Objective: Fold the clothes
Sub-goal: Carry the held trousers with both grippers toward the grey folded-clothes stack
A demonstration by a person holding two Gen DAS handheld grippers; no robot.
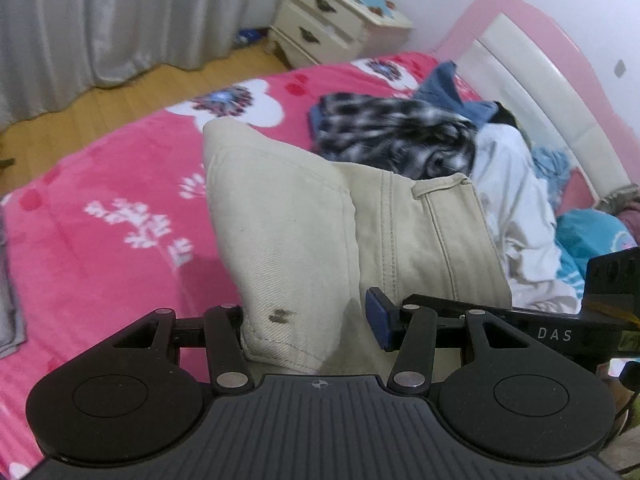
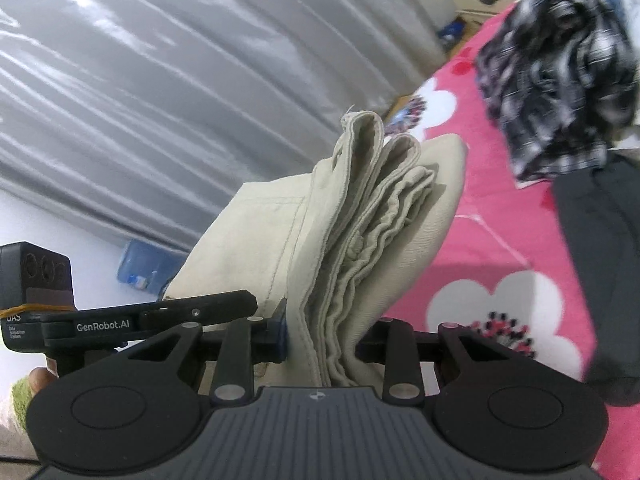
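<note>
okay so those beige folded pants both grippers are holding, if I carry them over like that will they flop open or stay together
The beige pants look like thick twill with stiff seams, so they probably hold shape. Still, the layered edges fan apart above the jaws, so unclamped ends may sag.

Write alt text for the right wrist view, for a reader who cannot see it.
The right gripper is clamped on a folded beige garment, its stacked layers standing up between the fingers. Behind lie a pink floral bedspread, a black-and-white plaid garment and a grey curtain; the other gripper shows at left.
</note>
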